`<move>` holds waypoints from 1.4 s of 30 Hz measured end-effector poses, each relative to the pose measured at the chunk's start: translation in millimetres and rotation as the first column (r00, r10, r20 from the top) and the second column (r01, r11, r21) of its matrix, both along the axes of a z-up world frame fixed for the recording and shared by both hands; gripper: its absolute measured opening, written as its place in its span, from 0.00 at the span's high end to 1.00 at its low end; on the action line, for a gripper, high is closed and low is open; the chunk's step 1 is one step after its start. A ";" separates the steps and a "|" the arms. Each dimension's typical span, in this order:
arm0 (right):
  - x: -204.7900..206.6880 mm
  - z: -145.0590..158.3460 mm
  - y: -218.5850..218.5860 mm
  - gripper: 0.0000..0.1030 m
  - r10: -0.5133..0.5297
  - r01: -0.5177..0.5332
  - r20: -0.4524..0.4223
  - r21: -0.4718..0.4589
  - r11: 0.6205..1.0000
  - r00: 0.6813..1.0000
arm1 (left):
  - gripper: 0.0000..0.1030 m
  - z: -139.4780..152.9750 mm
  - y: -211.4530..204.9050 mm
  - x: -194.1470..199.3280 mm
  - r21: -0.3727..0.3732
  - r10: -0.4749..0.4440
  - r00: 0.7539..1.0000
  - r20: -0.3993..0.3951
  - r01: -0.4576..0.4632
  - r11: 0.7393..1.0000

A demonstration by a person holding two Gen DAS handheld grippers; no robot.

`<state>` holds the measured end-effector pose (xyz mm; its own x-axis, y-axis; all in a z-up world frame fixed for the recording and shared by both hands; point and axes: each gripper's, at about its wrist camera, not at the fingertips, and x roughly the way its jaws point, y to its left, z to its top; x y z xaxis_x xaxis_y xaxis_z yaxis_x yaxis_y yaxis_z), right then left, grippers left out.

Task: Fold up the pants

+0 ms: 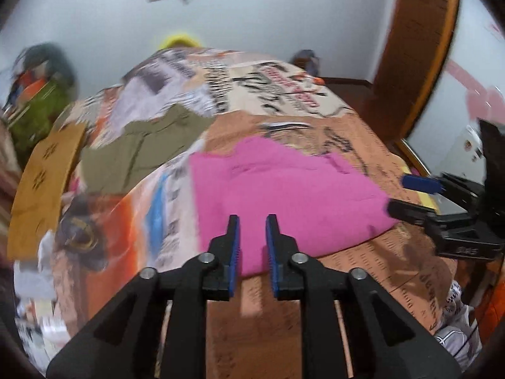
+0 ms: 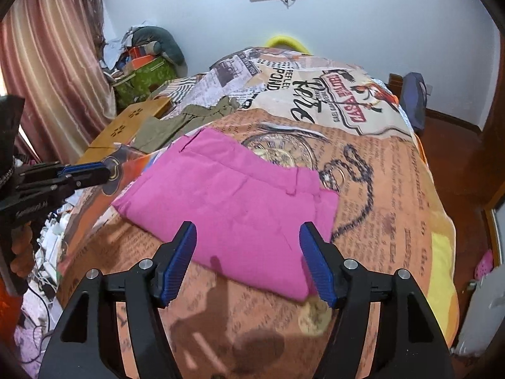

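Observation:
The pink pants (image 2: 233,202) lie folded in a flat rectangle on the printed bedspread (image 2: 388,189); they also show in the left wrist view (image 1: 284,195). My right gripper (image 2: 247,240) is open and empty, hovering above the near edge of the pants. My left gripper (image 1: 252,224) is open with a narrow gap and empty, just above the near edge of the pants. The right gripper shows at the right of the left wrist view (image 1: 407,195), and the left gripper at the left of the right wrist view (image 2: 98,172).
Olive-green pants (image 2: 186,120) lie crumpled farther back on the bed. A wooden lap tray (image 2: 126,126) sits at the bed's left edge. Clutter and a green box (image 2: 142,75) stand by the curtain. A backpack (image 2: 413,101) stands at the right.

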<state>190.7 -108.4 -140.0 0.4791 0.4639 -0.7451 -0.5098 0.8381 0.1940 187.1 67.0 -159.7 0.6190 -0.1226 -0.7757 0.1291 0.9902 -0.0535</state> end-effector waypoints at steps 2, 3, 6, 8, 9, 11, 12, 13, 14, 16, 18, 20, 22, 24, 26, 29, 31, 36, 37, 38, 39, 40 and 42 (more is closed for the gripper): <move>7.5 -1.1 7.2 0.38 0.015 -0.015 0.003 -0.007 1.000 1.000 | 0.72 -2.9 -11.8 12.1 0.005 -0.046 0.999 -0.002 0.046 0.999; 11.9 -2.6 10.6 0.38 0.023 -0.023 0.000 -0.010 1.000 1.000 | 0.71 -6.9 -17.4 20.9 0.008 -0.066 0.998 -0.013 0.066 0.998; 24.9 -10.5 15.8 0.38 0.032 -0.032 -0.014 -0.016 0.999 0.999 | 0.71 -19.3 -27.5 41.5 -0.005 -0.100 0.994 -0.052 0.100 0.995; 33.2 -18.8 19.4 0.38 0.039 -0.040 -0.035 -0.032 0.999 0.999 | 0.71 -30.1 -30.4 55.0 -0.020 -0.113 0.990 -0.085 0.112 0.994; 36.0 -22.4 21.0 0.38 0.044 -0.045 -0.045 -0.036 0.998 0.998 | 0.71 -36.1 -30.9 61.3 -0.024 -0.116 0.988 -0.102 0.115 0.993; 42.2 -33.2 24.7 0.38 0.054 -0.058 -0.073 -0.054 0.997 0.996 | 0.69 -47.0 -32.2 69.5 -0.013 -0.120 0.985 -0.122 0.119 0.993; 43.9 -39.4 26.2 0.38 0.063 -0.068 -0.092 -0.057 0.996 0.994 | 0.64 -52.7 -31.6 72.3 -0.006 -0.119 0.985 -0.127 0.119 0.993; 44.2 -44.1 26.5 0.38 0.068 -0.074 -0.110 -0.055 0.996 0.992 | 0.60 -56.8 -30.0 73.8 -0.005 -0.117 0.985 -0.129 0.118 0.993; 44.7 -49.2 25.9 0.38 0.070 -0.076 -0.132 -0.043 0.996 0.989 | 0.58 -61.1 -27.1 74.4 -0.013 -0.116 0.985 -0.128 0.115 0.993; 44.5 -53.0 20.8 0.38 0.067 -0.068 -0.156 -0.007 0.998 0.985 | 0.56 -64.5 -22.2 72.5 -0.042 -0.123 0.985 -0.119 0.118 0.992; 42.5 -52.2 16.2 0.38 0.065 -0.064 -0.166 0.008 0.998 0.984 | 0.56 -64.1 -17.9 69.6 -0.058 -0.125 0.986 -0.108 0.119 0.991; 39.3 -51.3 14.0 0.38 0.057 -0.057 -0.165 0.005 0.998 0.985 | 0.56 -61.3 -14.3 63.7 -0.060 -0.134 0.986 -0.096 0.128 0.990; 33.8 -50.3 9.8 0.38 0.054 -0.055 -0.161 -0.003 0.998 0.985 | 0.53 -59.3 -10.4 57.4 -0.045 -0.133 0.987 -0.085 0.130 0.991; 29.4 -49.3 4.7 0.38 0.053 -0.055 -0.160 -0.010 0.998 0.986 | 0.43 -58.3 -4.3 52.2 -0.024 -0.121 0.989 -0.079 0.119 0.993; 23.9 -48.9 -2.7 0.38 0.038 -0.043 -0.148 -0.032 0.999 0.988 | 0.43 -58.3 7.8 46.3 -0.011 -0.090 0.993 -0.078 0.089 0.996; 19.2 -48.6 -15.6 0.38 0.018 -0.023 -0.153 -0.029 0.999 0.988 | 0.43 -65.1 28.1 39.9 0.004 -0.034 0.994 -0.106 0.034 0.999; 16.1 -47.4 -23.3 0.38 0.001 -0.005 -0.153 -0.024 1.000 0.988 | 0.42 -69.2 41.0 33.0 -0.006 -0.007 0.992 -0.122 0.007 1.000; 9.4 -42.4 -35.5 0.38 -0.037 0.030 -0.127 -0.057 0.998 0.991 | 0.42 -72.1 60.9 10.3 0.028 0.053 0.991 -0.125 -0.050 0.998; 7.6 -41.9 -37.5 0.38 -0.044 0.036 -0.127 -0.063 0.997 0.991 | 0.42 -72.5 63.3 7.9 0.026 0.057 0.990 -0.129 -0.054 0.998; 5.9 -41.3 -39.5 0.38 -0.048 0.039 -0.125 -0.068 0.997 0.991 | 0.42 -72.6 65.4 5.8 0.034 0.063 0.989 -0.133 -0.059 0.998; 4.6 -40.8 -41.0 0.38 -0.051 0.042 -0.121 -0.077 0.996 0.991 | 0.42 -72.1 66.2 3.9 0.057 0.073 0.989 -0.130 -0.066 0.996; 3.0 -39.5 -42.8 0.38 -0.059 0.048 -0.111 -0.093 0.994 0.992 | 0.42 -71.5 67.2 1.9 0.091 0.087 0.988 -0.129 -0.076 0.993; 0.4 -36.6 -47.1 0.38 -0.080 0.068 -0.089 -0.133 0.989 0.993 | 0.42 -70.5 69.8 1.2 0.136 0.114 0.985 -0.130 -0.097 0.986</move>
<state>191.2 -155.5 -176.5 0.4340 0.3260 -0.8399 -0.4301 0.8941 0.1249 188.3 136.8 -230.2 0.5100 0.0441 -0.8591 0.0239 0.9976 0.0653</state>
